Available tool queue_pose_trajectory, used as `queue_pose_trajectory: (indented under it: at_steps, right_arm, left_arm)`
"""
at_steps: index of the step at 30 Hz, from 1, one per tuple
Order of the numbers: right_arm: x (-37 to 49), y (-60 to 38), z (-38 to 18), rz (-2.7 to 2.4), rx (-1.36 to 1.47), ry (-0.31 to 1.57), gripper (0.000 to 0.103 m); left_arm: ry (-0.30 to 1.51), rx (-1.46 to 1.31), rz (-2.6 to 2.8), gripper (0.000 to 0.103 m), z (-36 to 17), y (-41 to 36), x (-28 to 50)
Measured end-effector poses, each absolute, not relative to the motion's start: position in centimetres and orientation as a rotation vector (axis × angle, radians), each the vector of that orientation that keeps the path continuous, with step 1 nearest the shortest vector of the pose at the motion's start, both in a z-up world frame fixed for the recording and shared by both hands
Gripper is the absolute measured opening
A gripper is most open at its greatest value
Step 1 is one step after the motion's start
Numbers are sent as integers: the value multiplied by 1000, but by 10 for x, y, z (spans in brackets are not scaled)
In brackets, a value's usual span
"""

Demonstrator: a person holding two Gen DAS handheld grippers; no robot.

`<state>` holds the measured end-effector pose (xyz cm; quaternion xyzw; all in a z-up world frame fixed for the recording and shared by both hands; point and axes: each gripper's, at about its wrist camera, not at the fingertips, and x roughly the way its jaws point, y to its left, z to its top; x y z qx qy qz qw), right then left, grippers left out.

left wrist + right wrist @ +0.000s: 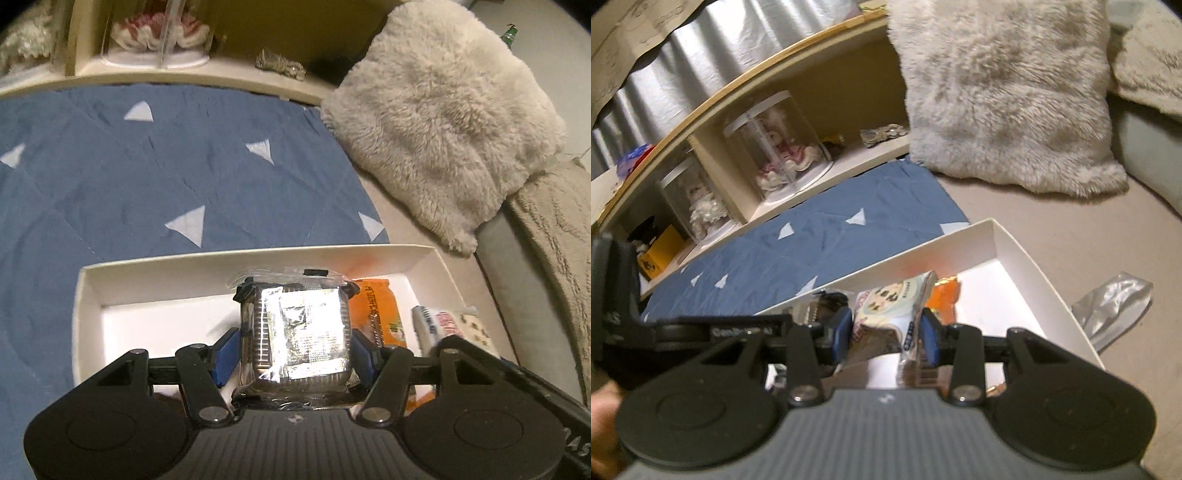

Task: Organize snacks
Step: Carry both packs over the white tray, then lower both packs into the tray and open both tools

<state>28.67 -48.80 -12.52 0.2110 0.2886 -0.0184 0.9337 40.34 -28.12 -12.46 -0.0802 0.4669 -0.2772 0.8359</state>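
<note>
The left gripper (295, 332) clamped a clear-wrapped cracker stack with a silver sachet (301, 332) over the shallow white cardboard tray (88, 295). To its right, the right gripper (886, 332) pinched a pale printed snack packet (890, 306) (orange packet (380, 314) just behind). Beyond lay a blue quilted blanket (147, 177) and a fluffy grey cushion (443, 110).

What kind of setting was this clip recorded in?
Most likely a bedroom or living room at home: a blue quilted cover spread over a soft surface, a fluffy cushion and a low shelf holding dolls in clear display cases.

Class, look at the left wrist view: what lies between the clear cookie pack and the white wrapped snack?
An orange snack packet lies between the cookie pack and the white wrapped snack, inside the white box.
</note>
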Motion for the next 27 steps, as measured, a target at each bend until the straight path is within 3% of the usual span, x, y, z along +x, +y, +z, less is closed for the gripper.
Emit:
queue_pose_trajectory:
  at_steps: [13, 16, 18, 27]
  right_arm:
    - [307, -481, -137, 24, 456, 621, 46]
    - [317, -474, -141, 69, 480, 611, 60]
    - [320, -472, -144, 80, 501, 625, 76]
    - [311, -479, -136, 15, 457, 651, 80]
  left_arm:
    - [1016, -74, -503, 63, -139, -263, 417]
    - [1015, -73, -502, 64, -137, -261, 416]
    - [1023, -62, -504, 64, -136, -262, 415]
    - [1049, -23, -519, 69, -135, -269, 408]
